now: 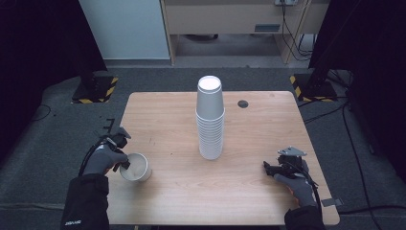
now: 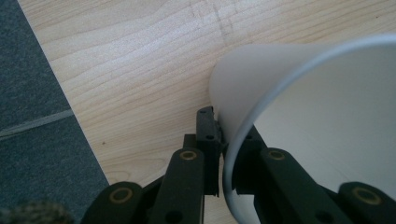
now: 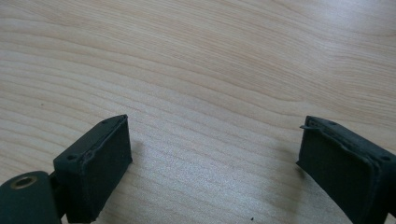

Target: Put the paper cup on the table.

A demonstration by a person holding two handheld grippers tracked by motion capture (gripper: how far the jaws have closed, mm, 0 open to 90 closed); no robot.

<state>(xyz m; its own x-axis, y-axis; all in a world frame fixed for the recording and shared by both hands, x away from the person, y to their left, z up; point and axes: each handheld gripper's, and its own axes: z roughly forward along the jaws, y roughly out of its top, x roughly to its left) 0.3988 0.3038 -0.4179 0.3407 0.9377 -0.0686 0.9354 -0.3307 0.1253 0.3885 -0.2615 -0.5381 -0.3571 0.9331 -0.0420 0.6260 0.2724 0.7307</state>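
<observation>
The white paper cup (image 1: 135,167) sits near the front-left corner of the wooden table (image 1: 167,120), well left of and nearer the person than the tall stack of cups (image 1: 210,120), which is our landmark in the middle of the tabletop. The cup looks tipped, its open mouth turned up and toward the stack, so its long axis leans rather than standing straight; its wall is plain white, with no print or lettering to read. The left gripper (image 1: 125,163) pinches the cup's rim: in the left gripper view the thin wall (image 2: 243,107) runs right between the two black jaws, one outside and one inside the cup, pressed nearly together on it. The gloved left hand (image 1: 103,160) holds that gripper at the table's left edge. Over on the far side of the stack, front right, the right gripper (image 1: 268,167) rests low on the wood, jaws spread wide with bare tabletop between them. On the left sleeve (image 1: 84,203) there is small white writing, too tiny to read.
</observation>
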